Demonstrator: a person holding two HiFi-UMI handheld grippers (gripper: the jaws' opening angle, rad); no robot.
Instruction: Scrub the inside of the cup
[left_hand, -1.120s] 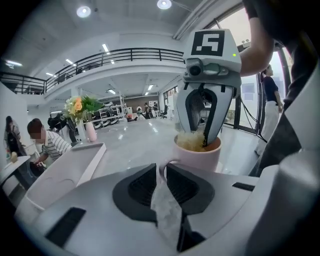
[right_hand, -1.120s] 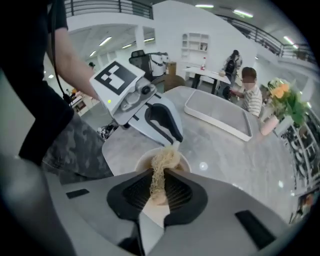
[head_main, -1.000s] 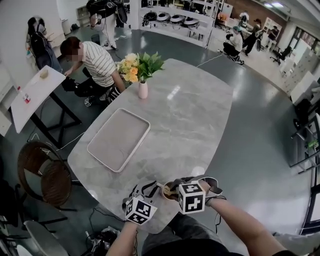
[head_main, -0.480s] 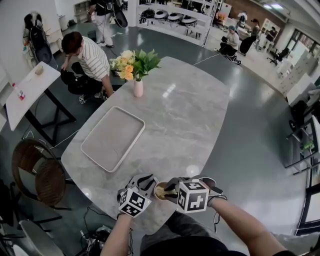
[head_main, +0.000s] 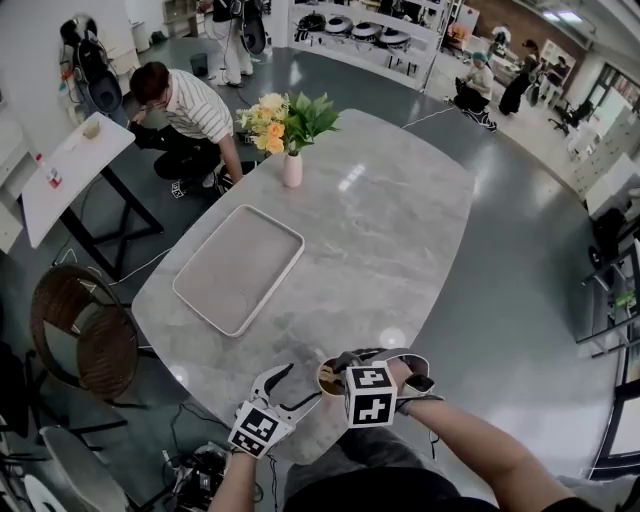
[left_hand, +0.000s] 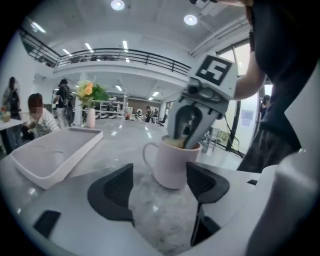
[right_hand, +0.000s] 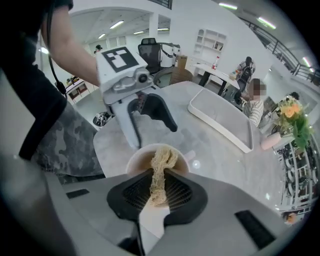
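Note:
A pale pink cup with a handle on its left stands on the marble table near the front edge. In the head view the cup sits just left of my right gripper. My right gripper is shut on a tan fibrous scrubber that hangs into the cup. My left gripper has its jaws opening. Its pads stand short of the cup on either side and do not touch it. In the head view my left gripper lies to the cup's left.
A white rectangular tray lies on the table's left half. A pink vase of flowers stands at the far end. A wicker chair and a white side table stand to the left, near a crouching person.
My left gripper has let go of the cup and drawn back toward the near left, its jaws now apart. The right gripper stays at the cup with the scrubber.

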